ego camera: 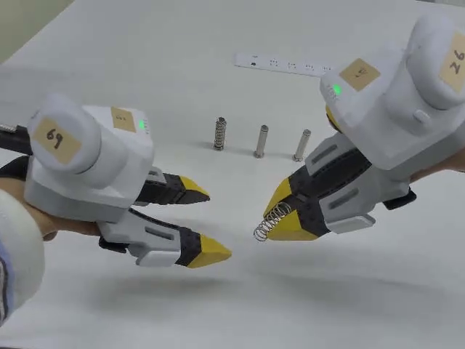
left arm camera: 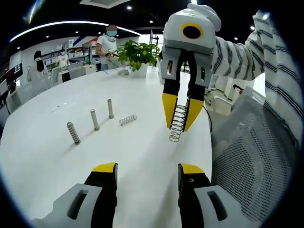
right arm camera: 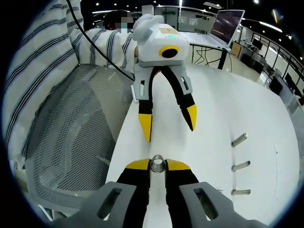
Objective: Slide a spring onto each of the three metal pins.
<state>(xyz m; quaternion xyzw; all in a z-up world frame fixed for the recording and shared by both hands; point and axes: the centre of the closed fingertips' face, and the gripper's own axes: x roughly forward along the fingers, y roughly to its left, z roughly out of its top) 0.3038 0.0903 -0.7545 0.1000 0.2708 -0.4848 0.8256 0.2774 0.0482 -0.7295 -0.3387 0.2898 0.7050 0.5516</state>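
Observation:
Three metal pins stand in a row on the white table (ego camera: 145, 65). The left pin (ego camera: 220, 134) wears a spring; the middle pin (ego camera: 261, 141) and the right pin (ego camera: 302, 145) are bare. My right gripper (ego camera: 282, 217) hovers in front of them, shut on a spring (ego camera: 270, 222) whose coils stick out past the yellow tips; the same spring (right arm camera: 157, 164) sits between the closed jaws in the right gripper view. Facing it, my left gripper (ego camera: 205, 222) is open and holds nothing. In the left gripper view another loose spring (left arm camera: 127, 119) lies on the table beside the pins.
A white strip with small markings (ego camera: 280, 64) lies behind the pins. A grey mesh chair (right arm camera: 76, 142) stands at the table's near edge. A potted plant (left arm camera: 137, 54) sits at the far side, and people stand in the background.

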